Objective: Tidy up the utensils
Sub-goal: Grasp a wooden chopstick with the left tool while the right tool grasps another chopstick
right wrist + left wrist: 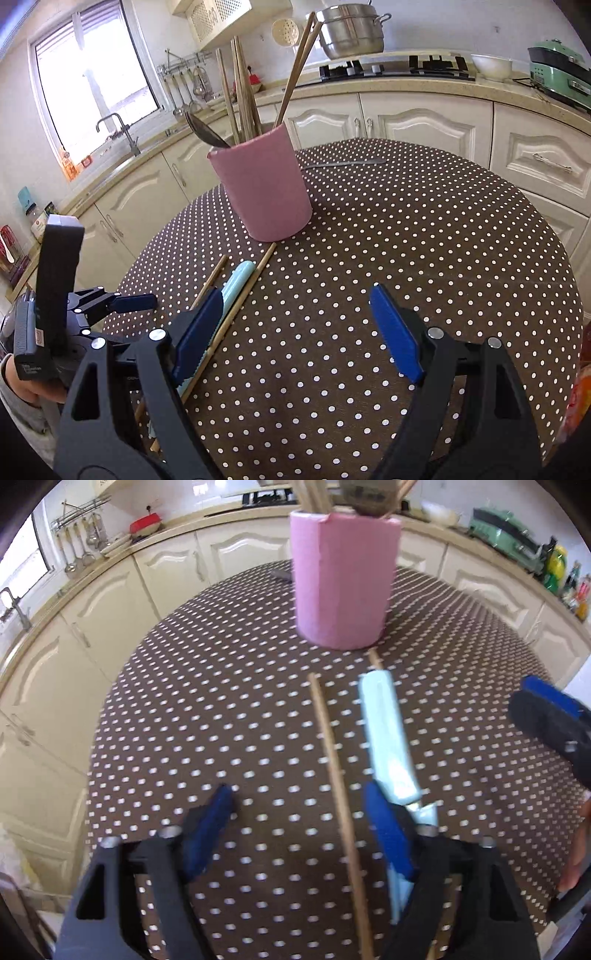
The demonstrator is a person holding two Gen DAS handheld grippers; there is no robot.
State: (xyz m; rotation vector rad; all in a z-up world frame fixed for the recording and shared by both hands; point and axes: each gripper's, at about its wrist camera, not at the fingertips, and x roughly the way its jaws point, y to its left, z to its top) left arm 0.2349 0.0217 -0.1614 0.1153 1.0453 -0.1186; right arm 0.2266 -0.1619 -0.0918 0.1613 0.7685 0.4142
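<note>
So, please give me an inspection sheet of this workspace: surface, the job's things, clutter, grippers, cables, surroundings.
Surface: round table under a brown dotted cloth.
Job's things: pink holder upright, holding chopsticks and a spoon; loose chopstick, light blue utensil and second chopstick lying before it; metal utensil behind it.
Clutter: nothing seen.
Grippers: left gripper open, jaws either side of the loose chopstick; right gripper open, empty.
Cables: nothing seen.
Surroundings: cream cabinets, sink, stove with steel pot.

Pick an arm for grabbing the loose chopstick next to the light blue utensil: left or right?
Left, probably. The left gripper is open and already straddles the chopstick on the tablecloth. The right gripper is open too, but sits off to the side over bare cloth.
</note>
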